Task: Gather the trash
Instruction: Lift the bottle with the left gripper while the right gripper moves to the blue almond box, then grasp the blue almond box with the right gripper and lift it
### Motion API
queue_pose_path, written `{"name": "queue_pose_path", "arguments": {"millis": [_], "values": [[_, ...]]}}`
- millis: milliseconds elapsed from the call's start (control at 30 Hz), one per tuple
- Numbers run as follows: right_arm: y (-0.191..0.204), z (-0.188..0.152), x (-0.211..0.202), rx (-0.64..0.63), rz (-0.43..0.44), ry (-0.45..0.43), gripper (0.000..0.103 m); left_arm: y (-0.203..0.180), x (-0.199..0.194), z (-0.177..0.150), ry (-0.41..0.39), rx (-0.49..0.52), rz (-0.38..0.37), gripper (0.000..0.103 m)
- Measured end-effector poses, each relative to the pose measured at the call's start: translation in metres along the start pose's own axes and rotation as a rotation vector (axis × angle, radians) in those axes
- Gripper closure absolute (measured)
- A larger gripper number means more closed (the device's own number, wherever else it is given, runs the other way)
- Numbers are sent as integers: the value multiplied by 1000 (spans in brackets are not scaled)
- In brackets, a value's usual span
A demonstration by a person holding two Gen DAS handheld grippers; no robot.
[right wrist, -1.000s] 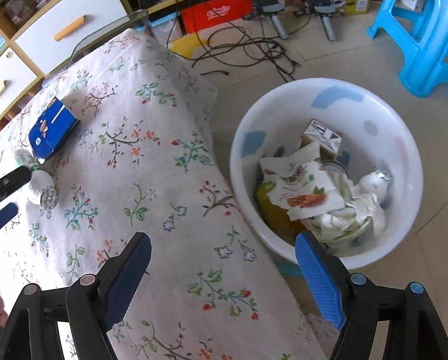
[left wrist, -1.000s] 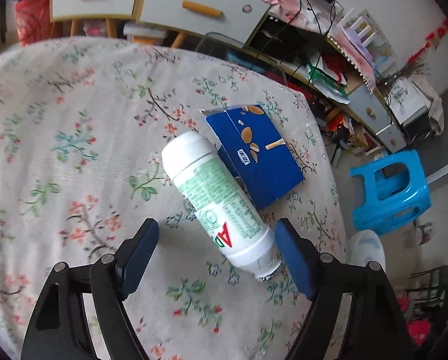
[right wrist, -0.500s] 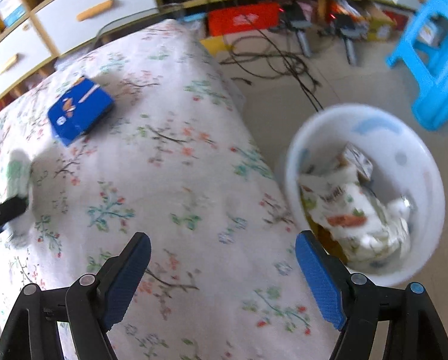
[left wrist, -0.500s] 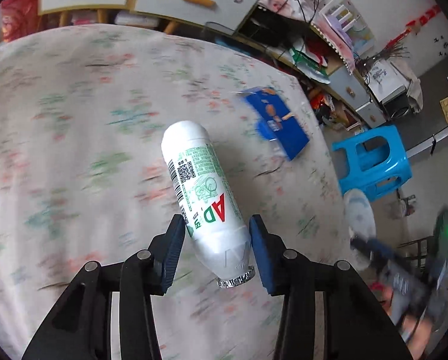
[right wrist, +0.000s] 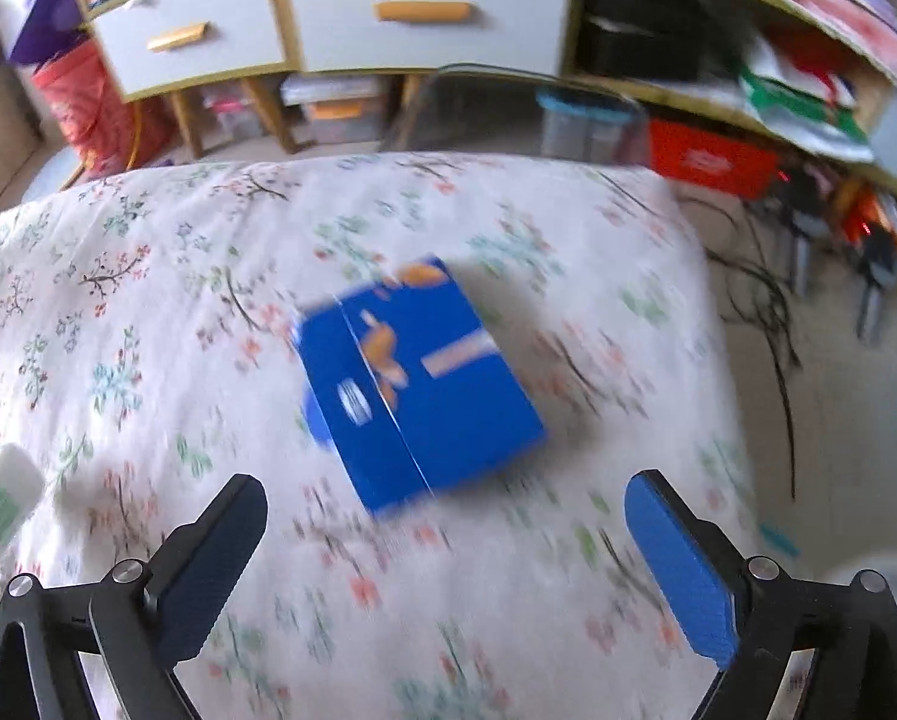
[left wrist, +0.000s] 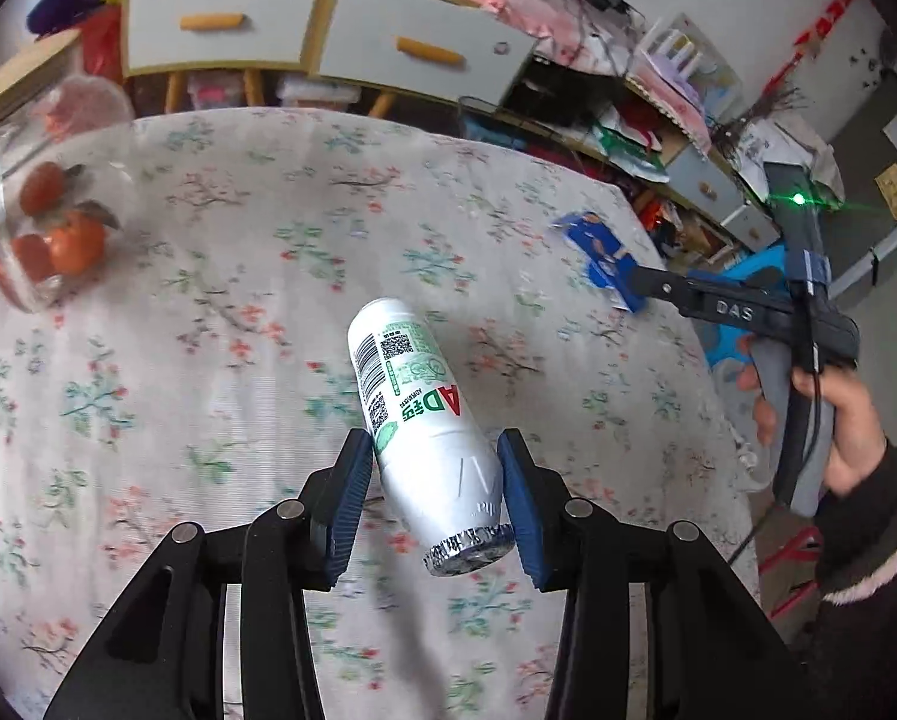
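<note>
The left gripper [left wrist: 438,495] clamps the white bottle [left wrist: 427,432] near its foil end, above the floral cloth [left wrist: 208,312]; the right gripper [right wrist: 442,552], empty, is opening wide over the blue box [right wrist: 424,390] lying there

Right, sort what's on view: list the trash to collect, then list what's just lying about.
Trash for the job:
- white bottle, clamped in the left gripper
- blue box on the floral cloth, ahead of the right gripper, whose jaws are opening with nothing between them

Just lying about:
- glass jar of fruit
- drawer cabinet
- red box under the shelf
</note>
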State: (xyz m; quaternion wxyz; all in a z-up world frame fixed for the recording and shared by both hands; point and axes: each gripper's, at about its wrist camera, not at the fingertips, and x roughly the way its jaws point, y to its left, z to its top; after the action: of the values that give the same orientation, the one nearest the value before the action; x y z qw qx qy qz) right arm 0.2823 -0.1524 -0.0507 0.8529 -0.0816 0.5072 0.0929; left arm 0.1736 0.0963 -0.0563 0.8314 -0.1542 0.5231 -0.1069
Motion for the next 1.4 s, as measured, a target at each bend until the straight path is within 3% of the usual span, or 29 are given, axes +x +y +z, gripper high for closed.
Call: {"name": "queue_pose_path", "arguments": {"millis": [200, 333, 400, 467, 600, 833, 900, 1000, 1033, 1067, 1133, 1400], "values": [[21, 18, 37, -101, -49, 54, 4, 15, 3, 3, 17, -42, 3, 58], [25, 20, 52, -122, -68, 87, 5, 29, 17, -1, 85, -100, 42, 58], [22, 19, 54, -105, -64, 94, 9, 35, 22, -2, 102, -129, 43, 57], [17, 19, 53, -79, -59, 98, 19, 37, 27, -3, 112, -139, 41, 57], [10, 14, 43, -44, -22, 98, 23, 35, 29, -2, 96, -126, 44, 54], [11, -19, 14, -9, 12, 118, 30, 30, 30, -4, 69, -95, 64, 54], [9, -33, 4, 3, 20, 136, 33, 29, 30, -5, 63, -84, 74, 61], [3, -56, -9, 38, 21, 172, 37, 25, 28, -9, 57, -69, 74, 61], [-1, -63, -14, 58, 28, 182, 45, 23, 27, -10, 55, -66, 71, 61], [-6, -71, -18, 82, 41, 192, 47, 21, 27, -11, 56, -61, 66, 61], [-14, -84, -29, 122, 77, 191, 71, 15, 27, -14, 60, -45, 58, 61], [-21, -118, -65, 105, 116, 154, 67, -11, 29, -27, 80, -11, 25, 62]]}}
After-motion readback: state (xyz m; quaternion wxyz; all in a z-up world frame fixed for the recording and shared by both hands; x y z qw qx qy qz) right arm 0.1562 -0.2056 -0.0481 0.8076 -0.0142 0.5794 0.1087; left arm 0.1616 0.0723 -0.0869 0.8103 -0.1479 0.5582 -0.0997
